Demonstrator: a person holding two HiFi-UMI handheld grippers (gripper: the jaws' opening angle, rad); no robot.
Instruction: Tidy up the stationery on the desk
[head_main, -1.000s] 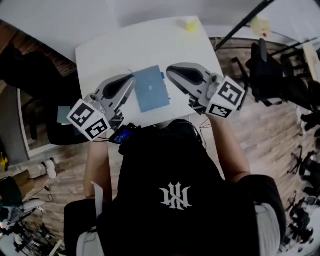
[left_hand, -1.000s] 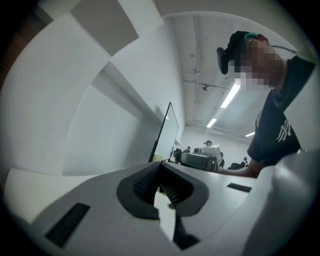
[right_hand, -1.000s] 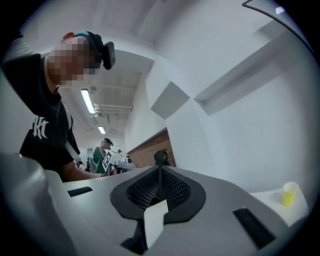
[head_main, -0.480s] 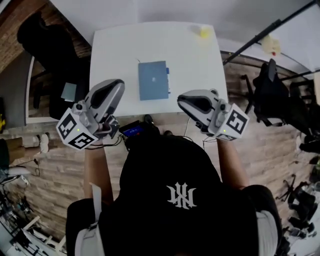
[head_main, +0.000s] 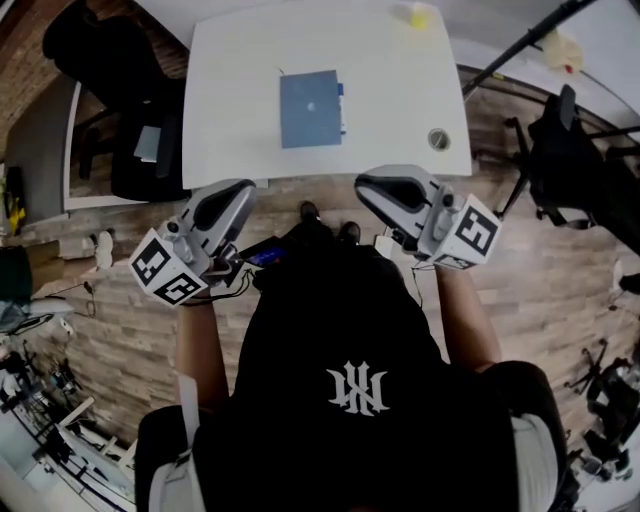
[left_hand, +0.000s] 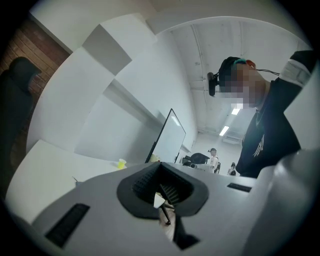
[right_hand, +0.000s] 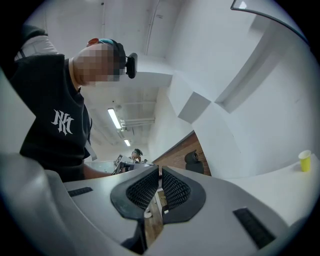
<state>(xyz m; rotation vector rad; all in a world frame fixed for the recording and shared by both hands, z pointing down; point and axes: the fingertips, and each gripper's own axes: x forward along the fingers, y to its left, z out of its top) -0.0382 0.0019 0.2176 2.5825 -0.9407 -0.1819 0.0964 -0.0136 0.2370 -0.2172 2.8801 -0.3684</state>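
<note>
A blue notebook (head_main: 310, 108) lies flat on the white desk (head_main: 230, 90), with a pen (head_main: 342, 108) along its right edge. A small round roll (head_main: 438, 139) sits near the desk's front right corner. Both grippers hang off the desk, over the wooden floor. My left gripper (head_main: 240, 188) is shut and holds nothing; in the left gripper view (left_hand: 161, 192) its pads meet with only a sliver between them. My right gripper (head_main: 368, 183) is shut too and holds nothing, its mesh pads (right_hand: 175, 189) nearly touching.
A yellow cup (head_main: 420, 15) stands at the desk's far right corner, also seen as the yellow cup (left_hand: 121, 163) and the yellow cup (right_hand: 304, 161) in the gripper views. A black chair (head_main: 110, 70) stands left of the desk. Tripods and gear (head_main: 565, 140) crowd the right side.
The person has stepped back from the desk. Both grippers have come off the desktop beside the notebook and now hang over the floor. The notebook has stayed put.
</note>
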